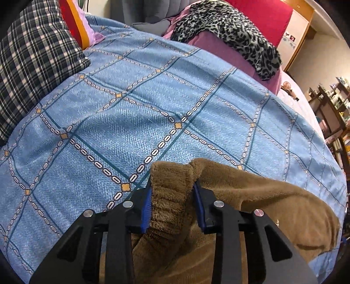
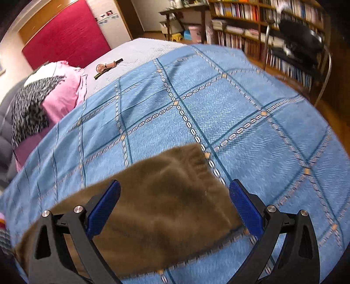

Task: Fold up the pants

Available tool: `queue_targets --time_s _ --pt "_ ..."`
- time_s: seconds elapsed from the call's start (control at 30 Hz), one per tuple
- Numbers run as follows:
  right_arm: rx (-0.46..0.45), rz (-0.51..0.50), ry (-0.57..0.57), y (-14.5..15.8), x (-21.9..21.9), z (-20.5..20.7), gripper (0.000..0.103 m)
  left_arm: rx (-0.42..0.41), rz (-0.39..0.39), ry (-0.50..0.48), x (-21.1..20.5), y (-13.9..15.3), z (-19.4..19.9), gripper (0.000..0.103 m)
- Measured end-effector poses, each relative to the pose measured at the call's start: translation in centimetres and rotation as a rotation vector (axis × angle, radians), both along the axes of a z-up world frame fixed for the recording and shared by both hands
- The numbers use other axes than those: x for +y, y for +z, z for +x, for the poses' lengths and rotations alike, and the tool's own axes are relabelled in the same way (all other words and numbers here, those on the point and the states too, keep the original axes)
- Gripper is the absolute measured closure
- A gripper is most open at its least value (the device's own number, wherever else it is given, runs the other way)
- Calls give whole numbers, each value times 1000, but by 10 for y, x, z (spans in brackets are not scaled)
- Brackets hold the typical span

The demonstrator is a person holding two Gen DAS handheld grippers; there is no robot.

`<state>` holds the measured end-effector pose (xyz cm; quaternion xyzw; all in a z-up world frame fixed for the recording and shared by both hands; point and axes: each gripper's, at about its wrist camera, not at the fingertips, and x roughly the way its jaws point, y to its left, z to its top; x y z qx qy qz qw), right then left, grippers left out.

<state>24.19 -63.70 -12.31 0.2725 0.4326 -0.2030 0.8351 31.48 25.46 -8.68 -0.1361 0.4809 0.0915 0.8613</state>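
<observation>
I've got the blue bedspread (image 1: pixel 135 104) filling nearly the whole left wrist view, with its chain-pattern grid running diagonally across the frame. It fills most of the right wrist view too (image 2: pixel 251 122), and the picture there is a little blurred.

The brown fleece pants (image 1: pixel 258 196) lie on it at the lower right of the left view, with the gathered end bunched up at bottom centre. In the right view the pants (image 2: pixel 166 196) lie across the lower middle, running off toward the lower left edge.

My left gripper (image 1: pixel 171 203) at bottom centre is clamped on that ribbed bunch of the pants, both blue pads pressing into the fleece from either side.

My right gripper (image 2: pixel 175 205) stands wide apart at the bottom of its view, blue pads (image 2: pixel 246 209) either side of the cloth, holding nothing. I can't tell whether its tips touch the fabric.

At upper left of the left view there's a plaid pillow (image 1: pixel 32 65). At top right, a leopard-print cloth (image 1: pixel 229 28) is draped over a pink pillow (image 1: pixel 218 52), with a red headboard (image 1: pixel 266 17) behind.

In the right view, upper right, a bookshelf (image 2: pixel 251 17). Upper left of centre, a wristwatch (image 2: pixel 105 66) lies on the pale sheet.
</observation>
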Motion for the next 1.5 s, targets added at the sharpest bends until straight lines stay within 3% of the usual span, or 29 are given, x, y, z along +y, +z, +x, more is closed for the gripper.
queue_targets --time_s 0.17,0.27,0.37,0.43,0.53,0.8,1.03,1.27,1.5 --pt "46 41 -59 -20 -23 26 12 -25 0 -10 -5 14 -7 70" --pt "137 52 -78 -39 -27 41 23 -34 3 -19 -9 19 -12 70" --pt "156 54 -78 -48 -25 48 42 -36 11 -26 -12 23 -14 70" --pt "173 -3 -71 -46 -19 49 62 -39 15 -36 -14 25 -16 70" --pt "167 -88 -30 -35 -9 46 79 -45 11 -40 -14 27 -17 70" --pt "26 -167 -39 27 -4 0 82 -82 -40 -21 -2 43 -31 71" --pt "-79 -151 -111 71 -3 -71 82 -162 -94 -14 15 75 -64 71" --pt "-175 -150 -151 99 1 -169 82 -234 -125 -32 24 100 -127 71" --pt "-247 -133 -182 99 15 -271 82 -285 -176 -36 35 111 -207 71"
